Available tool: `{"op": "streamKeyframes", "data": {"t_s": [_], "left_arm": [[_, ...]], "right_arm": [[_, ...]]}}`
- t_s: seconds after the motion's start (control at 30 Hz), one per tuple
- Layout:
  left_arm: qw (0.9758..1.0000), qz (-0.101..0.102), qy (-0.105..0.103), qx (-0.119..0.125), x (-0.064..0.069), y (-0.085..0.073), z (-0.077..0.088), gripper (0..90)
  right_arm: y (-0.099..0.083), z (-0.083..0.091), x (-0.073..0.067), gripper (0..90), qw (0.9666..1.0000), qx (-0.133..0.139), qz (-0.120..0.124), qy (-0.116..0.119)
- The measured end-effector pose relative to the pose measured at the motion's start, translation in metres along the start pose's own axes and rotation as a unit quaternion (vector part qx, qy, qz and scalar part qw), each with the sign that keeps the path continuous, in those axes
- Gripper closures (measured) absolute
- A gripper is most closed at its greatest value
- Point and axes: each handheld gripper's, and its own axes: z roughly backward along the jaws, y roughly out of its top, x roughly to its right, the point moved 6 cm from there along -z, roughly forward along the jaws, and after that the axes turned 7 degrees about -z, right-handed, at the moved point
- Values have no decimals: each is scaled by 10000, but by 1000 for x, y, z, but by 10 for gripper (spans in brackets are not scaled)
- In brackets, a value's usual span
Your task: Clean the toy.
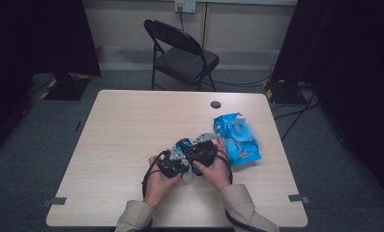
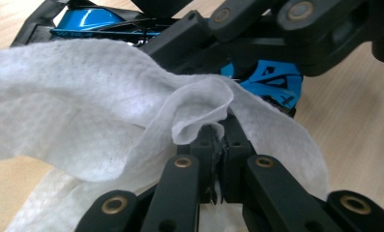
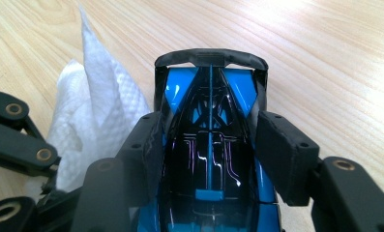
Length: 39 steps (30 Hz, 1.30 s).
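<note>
A blue and black toy car [image 3: 211, 96] sits between the pads of my right gripper [image 3: 209, 145], which is shut on its sides, rear wing pointing away. My left gripper [image 2: 218, 145] is shut on a white wipe [image 2: 97, 96] that drapes over its jaws and lies against the car [image 2: 272, 79]. In the high view both grippers meet just right of the table's middle: the left gripper [image 1: 172, 164] below left of the car [image 1: 186, 145], the right gripper [image 1: 205, 151] beside it. The wipe [image 3: 97, 111] lies left of the car in the right gripper view.
A blue pack of wipes [image 1: 238, 137] lies on the table [image 1: 126, 125] just right of the hands. A round cable hole [image 1: 215, 104] is near the far edge. A black folding chair [image 1: 182, 53] stands beyond the table, with cables [image 1: 296, 113] on the floor at right.
</note>
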Motion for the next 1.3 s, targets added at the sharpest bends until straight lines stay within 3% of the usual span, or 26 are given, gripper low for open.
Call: {"op": "streamKeyframes", "data": {"t_s": [0.17,0.4,0.47,0.6,0.73,0.87,0.93,1.13,1.3], "left_arm": [[10000,-12,39,17,1,0,0,867],[9998,-11,-173,20,10,0,0,867],[9999,-96,-104,21,13,0,0,867],[9997,-12,-232,77,17,-1,0,867],[9997,-87,-227,77,23,0,-1,867],[9994,-79,-308,106,27,0,-1,867],[9986,8,-499,177,32,0,-3,867],[9974,-204,-660,182,42,0,-1,865],[9968,-188,-727,283,43,-3,9,864]], "right_arm": [[0,0,0,441,10000,-3,-19,2],[0,-1,0,441,10000,31,-36,9],[0,0,0,441,10000,29,-40,11],[0,0,0,441,10000,19,-53,18],[0,0,0,441,10000,35,-67,8],[0,0,0,441,10000,39,-67,13],[0,0,0,441,10000,48,-58,14],[-1,0,0,441,10000,59,-68,16],[-1,0,1,442,9999,88,-91,40]]}}
